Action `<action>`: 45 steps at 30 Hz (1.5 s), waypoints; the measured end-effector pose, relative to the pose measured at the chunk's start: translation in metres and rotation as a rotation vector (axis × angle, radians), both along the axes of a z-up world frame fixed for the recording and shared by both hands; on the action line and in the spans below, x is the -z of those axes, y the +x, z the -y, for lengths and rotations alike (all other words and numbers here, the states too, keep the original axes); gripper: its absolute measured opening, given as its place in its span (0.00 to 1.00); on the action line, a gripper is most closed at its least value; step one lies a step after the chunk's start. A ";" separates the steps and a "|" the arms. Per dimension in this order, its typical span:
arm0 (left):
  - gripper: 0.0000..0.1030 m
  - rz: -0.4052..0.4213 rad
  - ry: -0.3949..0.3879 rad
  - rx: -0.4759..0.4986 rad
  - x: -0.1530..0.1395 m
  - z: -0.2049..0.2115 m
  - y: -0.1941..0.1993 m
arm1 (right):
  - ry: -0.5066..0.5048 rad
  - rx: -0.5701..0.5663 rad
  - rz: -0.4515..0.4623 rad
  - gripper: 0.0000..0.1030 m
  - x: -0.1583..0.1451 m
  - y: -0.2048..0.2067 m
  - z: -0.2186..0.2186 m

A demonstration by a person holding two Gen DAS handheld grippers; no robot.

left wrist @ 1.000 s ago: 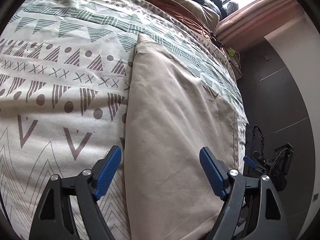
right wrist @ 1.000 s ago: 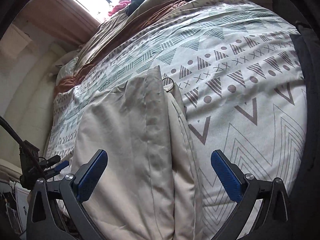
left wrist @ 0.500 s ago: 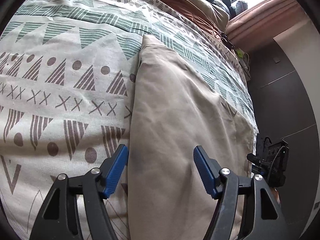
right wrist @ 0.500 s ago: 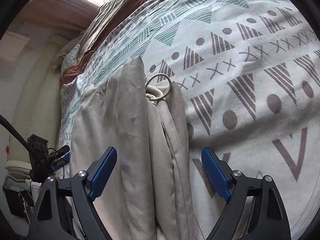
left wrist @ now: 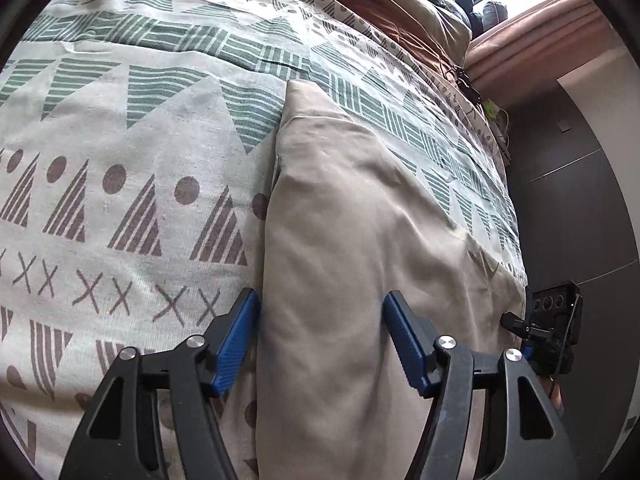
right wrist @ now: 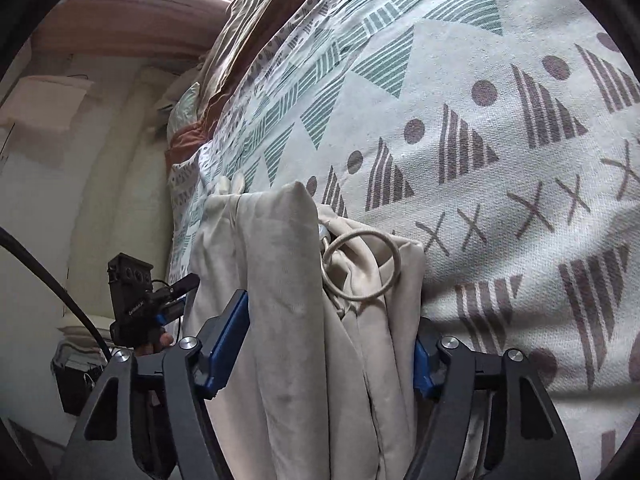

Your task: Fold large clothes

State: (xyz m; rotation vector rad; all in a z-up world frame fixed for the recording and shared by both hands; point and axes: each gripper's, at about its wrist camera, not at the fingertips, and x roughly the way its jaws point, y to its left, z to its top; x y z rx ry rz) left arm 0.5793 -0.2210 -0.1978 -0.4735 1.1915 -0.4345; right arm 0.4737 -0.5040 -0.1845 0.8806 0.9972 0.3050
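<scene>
Garment: a large beige cloth point(left wrist: 344, 264), folded lengthwise into a long band, lies on a bed along the side nearest the floor.
Its far end: in the left wrist view it tapers to a rounded corner lying on the green striped triangles of the bedspread point(left wrist: 120, 152).
Its gathered end: in the right wrist view the cloth point(right wrist: 288, 320) is bunched into several upright folds, with a round beige ring point(right wrist: 360, 266) hanging against them.
Left gripper point(left wrist: 322, 336): straddles the long left edge of the band; jaws closing, cloth between them. The left blue pad point(left wrist: 236, 344) sits right at the fold edge and the right pad lies over the flat beige surface. I cannot tell whether either pad presses the cloth yet, so the fingers read as not yet clenched.
Right gripper point(right wrist: 332, 340): set over the bunched folds just below the ring; jaws closing, cloth between them. The left blue pad point(right wrist: 228, 344) is against the outer fold, and the right pad is mostly hidden behind the cloth. A firm pinch is not visible.
Bedspread: white with green triangles, brown triangles, dots and crosses, lying flat under the cloth.
Far bedding: a brown and tan blanket point(left wrist: 384, 4) is rumpled at the bed's far end, near a bright window.
Each view's edge: the other gripper's black camera housing shows beside the bed.
</scene>
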 end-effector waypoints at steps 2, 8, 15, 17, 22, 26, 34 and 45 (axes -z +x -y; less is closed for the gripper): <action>0.58 0.005 0.012 0.003 0.003 0.004 0.006 | 0.017 -0.003 0.002 0.58 0.003 0.007 0.001; 0.48 0.020 0.069 0.003 0.000 0.015 0.013 | -0.023 -0.033 -0.009 0.40 0.005 0.024 -0.011; 0.29 0.099 0.123 0.018 -0.026 0.022 -0.001 | -0.088 -0.036 0.077 0.24 -0.030 0.005 -0.030; 0.27 0.127 0.126 0.020 -0.038 0.023 -0.006 | -0.118 -0.036 0.115 0.23 -0.042 -0.003 -0.039; 0.24 0.188 0.098 0.009 -0.070 0.018 -0.023 | -0.169 -0.027 0.195 0.23 -0.072 -0.022 -0.070; 0.21 0.246 0.068 0.002 -0.101 0.014 -0.042 | -0.214 -0.026 0.258 0.23 -0.099 -0.045 -0.091; 0.19 0.361 0.012 -0.016 -0.157 -0.006 -0.095 | -0.287 0.014 0.357 0.23 -0.142 -0.105 -0.129; 0.16 0.476 -0.040 -0.047 -0.215 -0.034 -0.178 | -0.358 0.036 0.485 0.22 -0.182 -0.209 -0.170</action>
